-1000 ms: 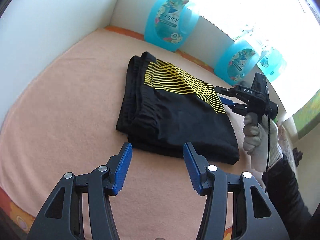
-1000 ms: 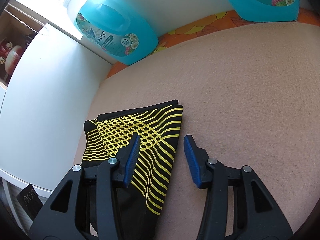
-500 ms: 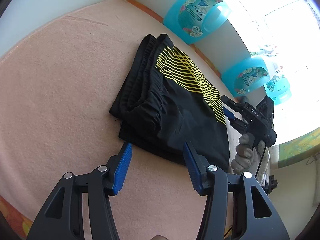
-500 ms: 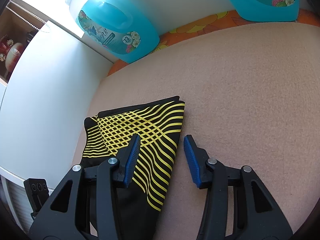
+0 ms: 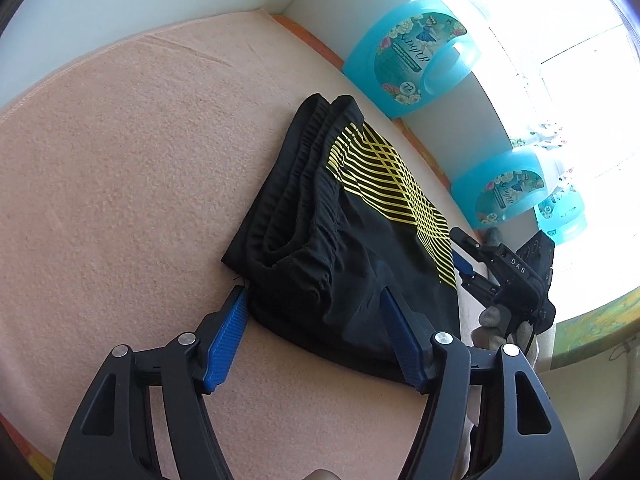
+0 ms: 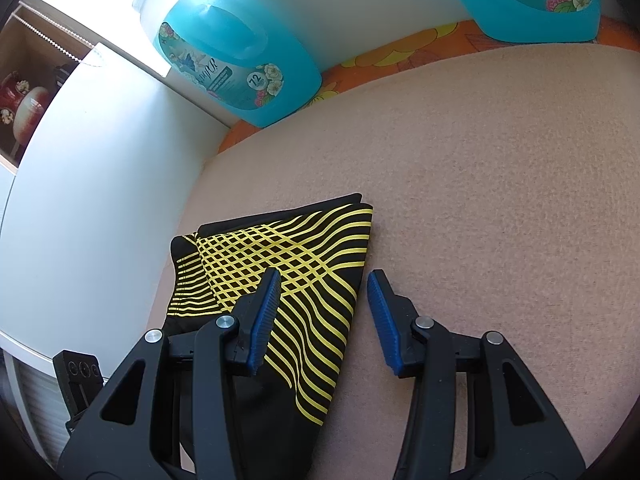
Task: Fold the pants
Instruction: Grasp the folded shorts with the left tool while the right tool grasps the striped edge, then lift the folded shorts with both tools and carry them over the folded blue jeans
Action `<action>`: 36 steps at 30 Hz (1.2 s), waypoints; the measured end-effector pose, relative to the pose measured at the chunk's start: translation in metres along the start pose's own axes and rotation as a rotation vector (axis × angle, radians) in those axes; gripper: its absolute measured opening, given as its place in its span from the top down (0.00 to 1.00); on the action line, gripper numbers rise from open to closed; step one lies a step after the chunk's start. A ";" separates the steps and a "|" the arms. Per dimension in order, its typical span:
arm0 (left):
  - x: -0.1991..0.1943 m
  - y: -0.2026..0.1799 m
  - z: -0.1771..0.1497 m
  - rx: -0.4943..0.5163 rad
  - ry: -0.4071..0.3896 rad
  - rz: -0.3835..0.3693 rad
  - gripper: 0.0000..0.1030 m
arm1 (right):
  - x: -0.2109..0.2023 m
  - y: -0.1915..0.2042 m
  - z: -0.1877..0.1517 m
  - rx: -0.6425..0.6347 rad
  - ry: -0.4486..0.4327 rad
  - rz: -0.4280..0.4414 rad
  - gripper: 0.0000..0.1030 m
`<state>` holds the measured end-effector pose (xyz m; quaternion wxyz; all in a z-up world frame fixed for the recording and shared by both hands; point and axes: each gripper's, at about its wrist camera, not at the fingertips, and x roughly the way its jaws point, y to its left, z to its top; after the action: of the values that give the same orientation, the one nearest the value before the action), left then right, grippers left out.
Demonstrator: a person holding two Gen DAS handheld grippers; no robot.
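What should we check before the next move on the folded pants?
1. Black pants with yellow stripes folded into a compact stack on the peach towel: ok.
2. Left gripper open, jaws just widened; the pants' near corner sits between them, pads not pressing: ok.
3. Right gripper open, straddling the striped edge, no grip: ok.
4. Layers aligned at the elastic waistband: not ok, edges are staggered.
5. Blue detergent bottles clear of the pants: ok.
6. Whether the underside layers lie flat: cannot tell.
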<state>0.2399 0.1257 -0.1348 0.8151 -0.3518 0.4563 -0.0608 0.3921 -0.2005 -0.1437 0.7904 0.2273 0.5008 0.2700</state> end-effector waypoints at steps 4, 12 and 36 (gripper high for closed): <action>0.002 -0.001 0.001 -0.011 -0.044 -0.008 0.35 | 0.003 0.001 0.002 0.016 0.001 0.011 0.54; 0.011 0.002 0.003 0.044 -0.079 -0.008 0.77 | 0.014 0.012 0.005 -0.004 -0.005 0.001 0.54; -0.015 -0.045 -0.001 0.189 -0.140 -0.109 0.84 | -0.036 0.108 -0.006 -0.279 -0.132 -0.133 0.95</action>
<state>0.2401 0.0977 -0.0958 0.8700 -0.3013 0.3705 -0.1230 0.3524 -0.1424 -0.0541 0.8615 0.0991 0.4194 0.2685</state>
